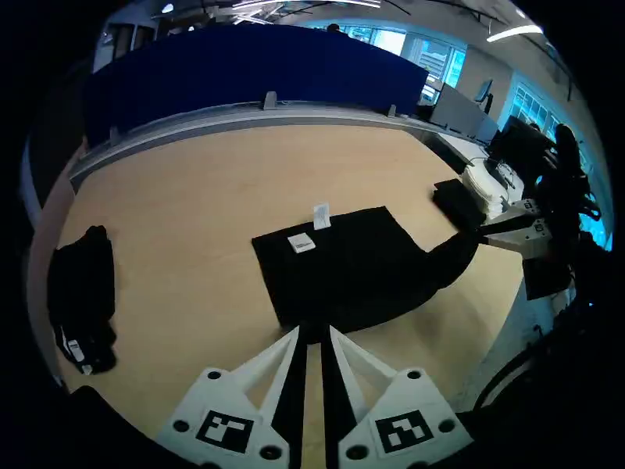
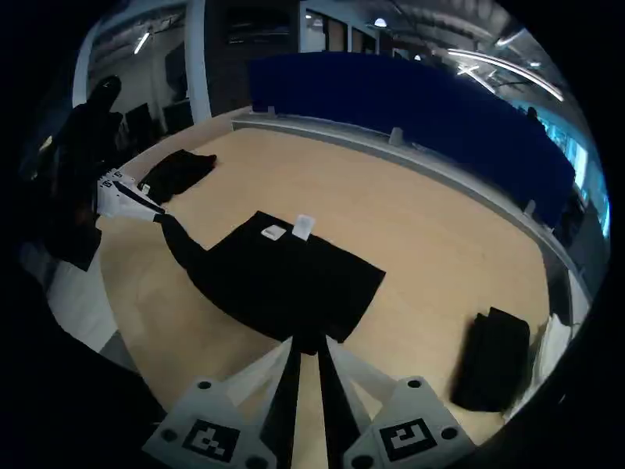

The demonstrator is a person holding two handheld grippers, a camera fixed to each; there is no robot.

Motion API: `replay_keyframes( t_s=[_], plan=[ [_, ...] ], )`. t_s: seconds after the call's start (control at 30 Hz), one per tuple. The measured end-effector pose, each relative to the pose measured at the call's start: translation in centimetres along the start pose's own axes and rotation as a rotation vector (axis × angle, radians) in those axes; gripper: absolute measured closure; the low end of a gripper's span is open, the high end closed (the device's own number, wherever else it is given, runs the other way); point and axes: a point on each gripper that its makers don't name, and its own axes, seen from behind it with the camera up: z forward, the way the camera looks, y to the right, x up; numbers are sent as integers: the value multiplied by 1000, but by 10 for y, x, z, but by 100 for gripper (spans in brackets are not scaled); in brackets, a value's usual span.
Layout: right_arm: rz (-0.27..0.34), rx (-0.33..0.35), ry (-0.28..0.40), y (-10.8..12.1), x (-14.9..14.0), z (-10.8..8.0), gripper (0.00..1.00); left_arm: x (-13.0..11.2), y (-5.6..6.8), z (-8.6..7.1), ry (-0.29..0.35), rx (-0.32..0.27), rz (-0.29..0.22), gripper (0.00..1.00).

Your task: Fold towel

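Nearest, the left gripper (image 1: 314, 333) has its fingers pressed together on one corner of the black towel (image 1: 351, 266), and the right gripper (image 2: 309, 342) pinches the other corner of the same near edge. Both corners are drawn out into points and lifted a little off the worktop (image 1: 195, 203). Beyond the held edge the rest of the towel lies spread flat, with two white tags (image 1: 320, 216) at its far edge. The grasp looks done but the fold itself has hardly begun: the near edge has yet to be carried over to the tagged one. Well apart from the towel sits a dark bundle (image 1: 78, 289), and past the towel's far edge stands a blue partition (image 1: 258, 62).
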Motion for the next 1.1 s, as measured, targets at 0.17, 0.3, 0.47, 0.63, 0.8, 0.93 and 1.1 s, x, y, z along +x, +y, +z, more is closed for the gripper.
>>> replay_keyframes(
  t_s=[0.17,0.3,0.47,0.63,0.8,0.93,1.1],
  plan=[
    [-11,-19,-7,15,7,16,85,16,-9,16,13,6,-5,88],
    [-5,-25,-13,28,12,32,85,25,-18,31,15,13,-7,88],
    [27,-27,-27,41,13,56,85,31,-29,53,6,20,-4,88],
    [61,-32,-39,51,11,72,85,35,-36,70,0,23,-3,88],
    [85,-36,-47,59,9,84,85,37,-40,81,-2,21,-3,88],
    [92,-40,-55,62,7,89,85,37,-43,89,-9,19,-5,88],
    [96,-42,-68,65,2,96,85,35,-45,99,-18,19,-3,88]
  ],
)
